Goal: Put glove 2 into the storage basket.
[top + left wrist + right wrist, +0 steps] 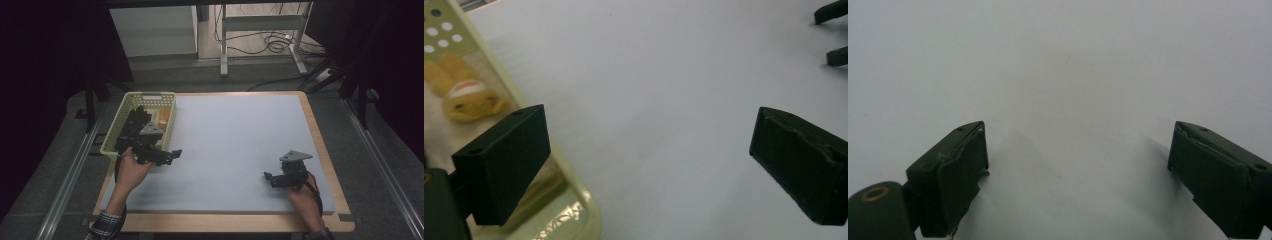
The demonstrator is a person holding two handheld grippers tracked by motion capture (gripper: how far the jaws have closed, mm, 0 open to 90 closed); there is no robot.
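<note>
At the left edge of the grey table mat [235, 145], we see a pale yellow-green plastic basket [165, 96] with slotted walls and, in the left gripper view, round holes in its side. Its long axis runs away from the person, and its near right corner lies just beside the left gripper [172, 155].

Inside the basket we find a small soft toy [466, 95], yellow-tan with a pale band across it that carries a thin red line. It lies on the basket floor near the right wall, roughly midway along the basket. In the high view it appears as an orange-tan patch [162, 120]. Dark black items fill the left part of the basket in the high view; we cannot tell what they are.

The left gripper is held in the person's left hand [131, 170] at the near right corner of the basket. Its jaws stand wide apart and hold nothing; in its own view one jaw hangs over the basket rim [574, 190] and the other over bare mat. The toy lies apart from both jaws.

The right gripper [268, 179] sits over the near right part of the mat, well apart from the basket, held in the right hand [302, 197]. Its jaws are likewise spread with nothing between them, above plain grey surface [1073, 75].
</note>
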